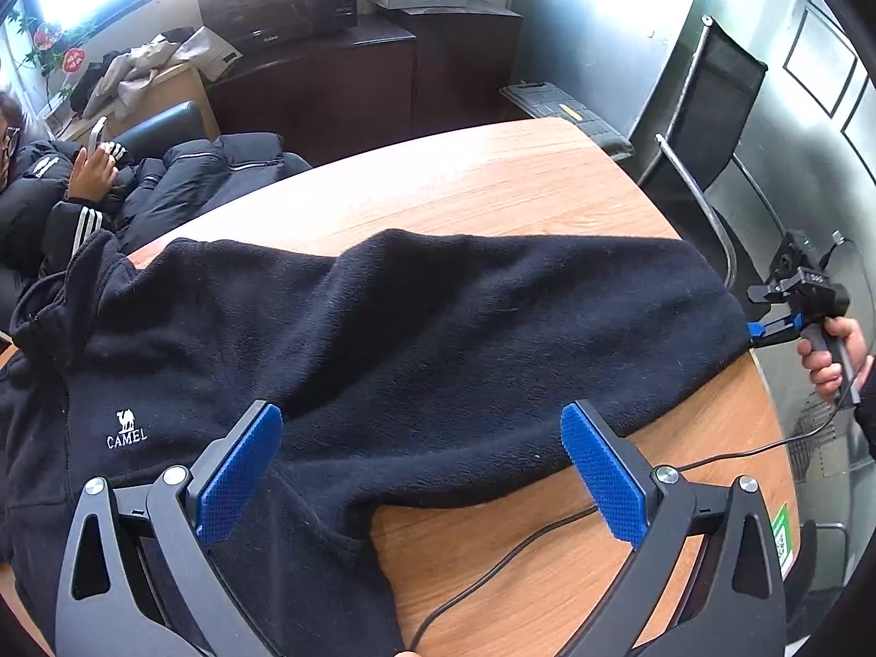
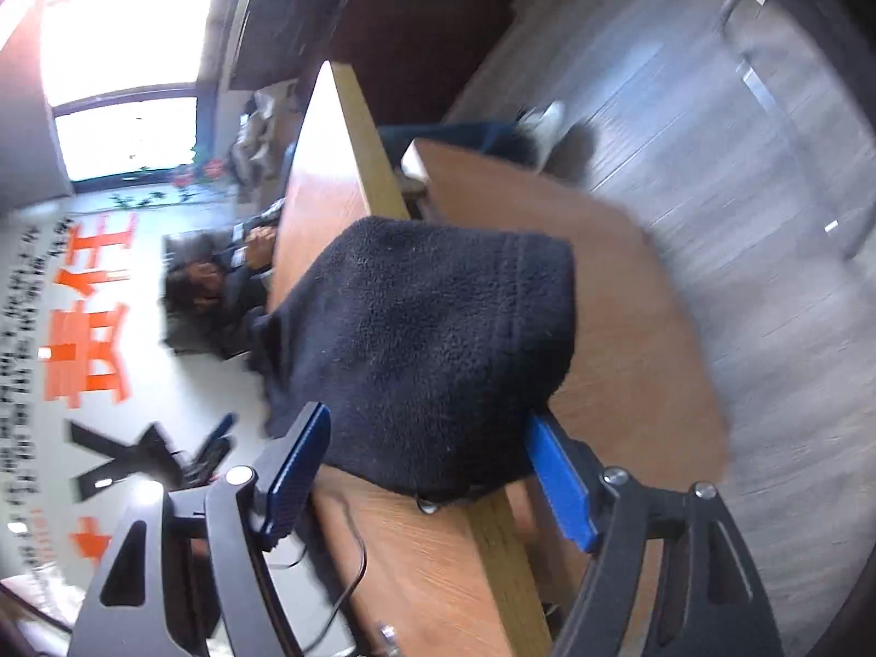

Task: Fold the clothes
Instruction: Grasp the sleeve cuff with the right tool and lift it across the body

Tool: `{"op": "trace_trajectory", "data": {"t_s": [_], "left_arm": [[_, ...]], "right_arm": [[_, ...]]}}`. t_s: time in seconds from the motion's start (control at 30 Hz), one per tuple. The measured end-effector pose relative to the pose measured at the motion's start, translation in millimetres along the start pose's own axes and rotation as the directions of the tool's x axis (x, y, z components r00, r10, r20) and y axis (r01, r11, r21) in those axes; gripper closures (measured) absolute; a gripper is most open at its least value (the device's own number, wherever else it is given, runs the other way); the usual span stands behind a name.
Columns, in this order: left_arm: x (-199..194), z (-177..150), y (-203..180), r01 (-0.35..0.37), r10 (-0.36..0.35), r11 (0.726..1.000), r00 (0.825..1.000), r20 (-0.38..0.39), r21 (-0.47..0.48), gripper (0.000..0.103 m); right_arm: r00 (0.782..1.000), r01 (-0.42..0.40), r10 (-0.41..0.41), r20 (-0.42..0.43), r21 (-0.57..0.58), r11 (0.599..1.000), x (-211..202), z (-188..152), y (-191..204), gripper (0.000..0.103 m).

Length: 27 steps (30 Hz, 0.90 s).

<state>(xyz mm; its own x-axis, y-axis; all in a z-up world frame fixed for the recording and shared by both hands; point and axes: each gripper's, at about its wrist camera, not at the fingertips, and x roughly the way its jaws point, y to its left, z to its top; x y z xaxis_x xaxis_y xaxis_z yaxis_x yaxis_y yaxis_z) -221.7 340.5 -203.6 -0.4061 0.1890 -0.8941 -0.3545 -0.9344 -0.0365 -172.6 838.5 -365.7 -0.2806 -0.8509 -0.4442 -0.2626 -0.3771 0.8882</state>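
The black fleece jacket (image 1: 383,328) lies spread on the wooden worktop (image 1: 493,186), sleeve toward 3 o'clock, both grippers' fingers (image 1: 241,471) wide, seemingly ready to fold.

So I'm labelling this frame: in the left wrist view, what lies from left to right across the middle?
Seated person → CAMEL logo → black fleece sleeve → right gripper → hand holding it.

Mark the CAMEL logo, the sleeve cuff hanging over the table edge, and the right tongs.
CAMEL logo (image 1: 127,430): left wrist view, white chest embroidery.
sleeve cuff (image 2: 438,339): right wrist view, fleece draped over the edge.
right tongs (image 2: 424,473): right wrist view, midway between the open blue pads.
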Motion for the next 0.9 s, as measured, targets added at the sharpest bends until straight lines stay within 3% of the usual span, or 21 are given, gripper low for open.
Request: {"op": "trace_trajectory", "data": {"t_s": [0.07,0.17,0.33,0.5,0.53,0.57,0.6,0.63,0.77,0.8,0.9], "left_arm": [[0,0,8,-0.010,0.010,1.000,1.000,0.000,-0.017,0.000],[-1,-4,15,-0.032,0.032,0.999,0.999,-0.013,-0.037,0.000],[-3,-9,11,-0.039,0.039,0.999,0.999,-0.026,0.006,0.000],[-5,-11,-2,-0.024,0.025,0.999,0.999,-0.038,0.028,0.000],[-5,-11,-4,-0.023,0.024,0.999,0.999,-0.038,0.031,0.000],[-6,-11,-6,-0.021,0.023,0.999,0.999,-0.039,0.034,0.000],[-7,-11,-8,-0.020,0.022,0.999,0.999,-0.040,0.037,0.000],[-8,-11,-10,-0.019,0.021,0.999,0.999,-0.041,0.039,0.000],[-14,-11,-10,-0.022,0.024,0.999,0.999,-0.034,0.046,0.000],[-16,-10,-8,-0.025,0.026,0.999,0.999,-0.029,0.046,0.000],[-19,-13,7,-0.019,0.019,0.999,1.000,-0.012,0.041,0.000]], "right_arm": [[0.993,-0.111,0.112,-0.028,0.043,0.993,5,11,-21,0.023],[0.965,-0.255,0.260,-0.040,0.098,0.962,9,18,-44,0.015],[0.942,-0.322,0.329,-0.068,0.096,0.942,12,7,-58,0.000],[0.923,-0.381,0.384,-0.036,0.073,0.922,29,18,-55,0.002],[0.919,-0.389,0.391,-0.043,0.056,0.920,35,22,-49,0.007],[0.921,-0.385,0.387,-0.053,0.036,0.922,39,24,-43,0.024],[0.938,-0.342,0.342,-0.058,0.007,0.940,40,24,-38,0.049],[0.958,-0.281,0.280,-0.058,-0.026,0.959,41,24,-33,0.064],[0.988,-0.152,0.151,-0.009,-0.067,0.986,26,17,-14,0.073],[0.992,-0.125,0.126,0.001,-0.074,0.989,22,15,-8,0.086],[0.995,-0.089,0.096,0.040,-0.149,0.985,0,9,34,0.095]]}}
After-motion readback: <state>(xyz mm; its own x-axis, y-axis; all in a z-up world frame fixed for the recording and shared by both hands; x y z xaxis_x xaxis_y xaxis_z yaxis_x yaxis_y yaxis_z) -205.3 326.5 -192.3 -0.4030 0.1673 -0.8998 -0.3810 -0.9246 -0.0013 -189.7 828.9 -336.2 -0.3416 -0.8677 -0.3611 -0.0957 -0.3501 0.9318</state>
